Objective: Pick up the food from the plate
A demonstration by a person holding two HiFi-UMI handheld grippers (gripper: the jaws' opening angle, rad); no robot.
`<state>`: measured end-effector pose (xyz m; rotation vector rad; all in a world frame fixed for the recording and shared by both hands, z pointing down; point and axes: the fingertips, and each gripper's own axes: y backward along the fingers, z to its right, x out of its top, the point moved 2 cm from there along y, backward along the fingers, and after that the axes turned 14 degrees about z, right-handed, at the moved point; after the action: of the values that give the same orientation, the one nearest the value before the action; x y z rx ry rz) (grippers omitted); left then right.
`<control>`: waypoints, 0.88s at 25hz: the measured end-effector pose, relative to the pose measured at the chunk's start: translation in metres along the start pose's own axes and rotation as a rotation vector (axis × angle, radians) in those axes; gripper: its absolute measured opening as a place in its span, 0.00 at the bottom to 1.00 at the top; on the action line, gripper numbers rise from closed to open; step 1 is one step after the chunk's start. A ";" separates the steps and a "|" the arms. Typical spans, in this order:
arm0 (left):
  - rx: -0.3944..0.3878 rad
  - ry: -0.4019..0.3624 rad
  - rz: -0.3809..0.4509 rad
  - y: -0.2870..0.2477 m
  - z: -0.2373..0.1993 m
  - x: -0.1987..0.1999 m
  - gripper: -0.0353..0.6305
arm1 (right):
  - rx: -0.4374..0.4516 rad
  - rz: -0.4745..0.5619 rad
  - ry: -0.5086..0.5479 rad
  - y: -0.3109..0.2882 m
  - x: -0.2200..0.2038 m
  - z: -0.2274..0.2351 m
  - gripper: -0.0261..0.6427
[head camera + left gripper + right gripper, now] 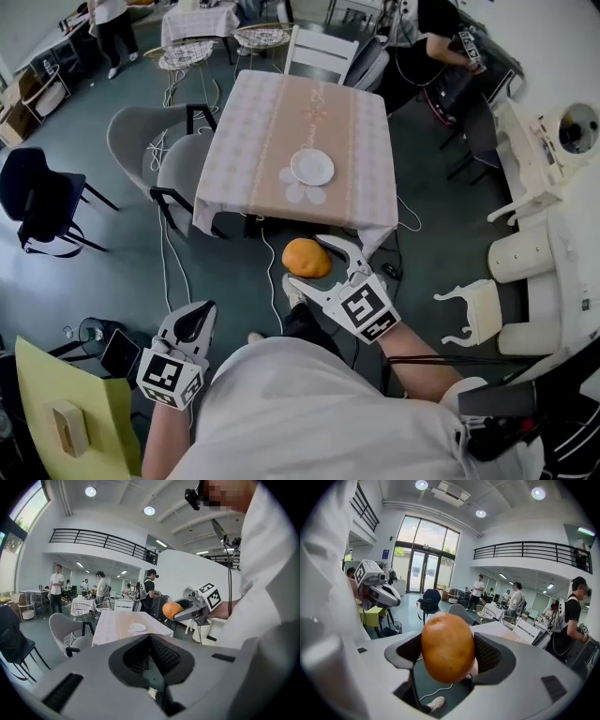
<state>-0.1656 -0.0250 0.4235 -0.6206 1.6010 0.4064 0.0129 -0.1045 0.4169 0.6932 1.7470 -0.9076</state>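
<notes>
A round orange-brown piece of food (pixel 306 257) hangs over the floor in front of the table (pixel 281 112), with my right gripper (pixel 307 262) shut on it. In the right gripper view the food (pixel 447 652) fills the gap between the two dark pads. The white plate (pixel 312 167) lies bare near the table's front edge. My left gripper (pixel 199 314) is low at the left, away from the table, shut with nothing in it. In the left gripper view its jaws (pixel 151 641) meet, and the food (pixel 171 610) and the plate (pixel 138 627) show beyond them.
Two grey chairs (pixel 141 131) stand left of the table, a white chair (pixel 319 52) behind it, and a dark blue chair (pixel 42 202) at far left. A yellow box (pixel 66 412) is at lower left. White furniture (pixel 525 253) lines the right. Cables trail on the floor.
</notes>
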 end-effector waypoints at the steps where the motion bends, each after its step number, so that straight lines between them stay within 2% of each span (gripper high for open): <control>1: 0.001 0.000 -0.002 0.001 -0.001 -0.001 0.06 | 0.007 0.005 0.001 -0.002 0.001 -0.002 0.56; 22: -0.029 0.000 -0.013 -0.002 0.007 -0.003 0.07 | 0.009 0.000 0.003 0.000 -0.001 -0.007 0.56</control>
<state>-0.1585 -0.0223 0.4260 -0.6532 1.5929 0.4204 0.0098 -0.0990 0.4189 0.7008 1.7466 -0.9159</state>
